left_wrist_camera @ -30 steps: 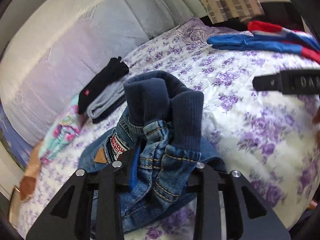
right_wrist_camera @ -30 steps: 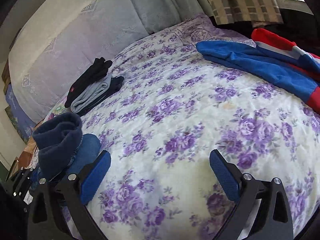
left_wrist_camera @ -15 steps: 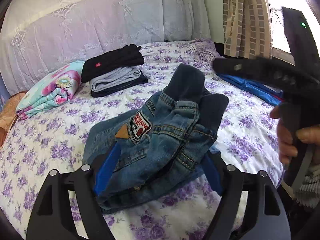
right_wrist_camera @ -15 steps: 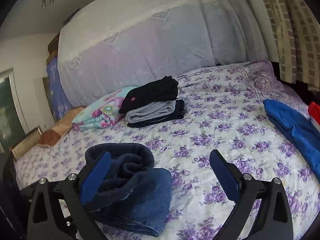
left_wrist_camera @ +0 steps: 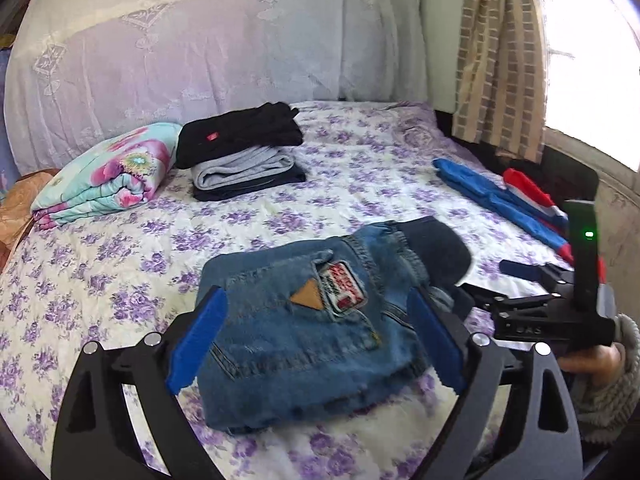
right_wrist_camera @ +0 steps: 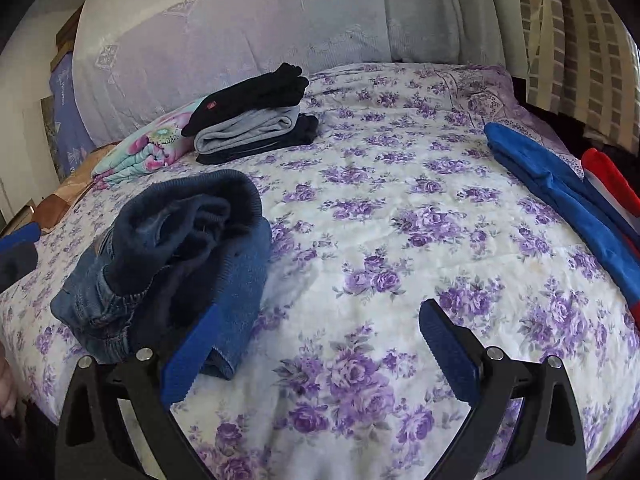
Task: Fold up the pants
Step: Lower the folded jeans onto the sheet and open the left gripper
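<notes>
Lying folded on bed (left_wrist_camera: 120,248), jeans (left_wrist_camera: 296,336) between left gripper (left_wrist_camera: 316,344) jaws, just opened

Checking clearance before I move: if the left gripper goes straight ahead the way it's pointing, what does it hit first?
Most likely the folded jeans. The left gripper is open, its jaws have just been opening, and the jeans lie between them on the bedspread, apparently just ahead.

The folded pants (left_wrist_camera: 304,320) lie on the bed (left_wrist_camera: 360,184), near its front edge. Behind the pants, farther up the bed, sits a stack of folded clothes (left_wrist_camera: 244,156). Just left of the stack lies a folded blanket (left_wrist_camera: 108,176). Right of the pants, along the bed's right side, lies another piece of clothing (left_wrist_camera: 504,204), well apart from them
</notes>
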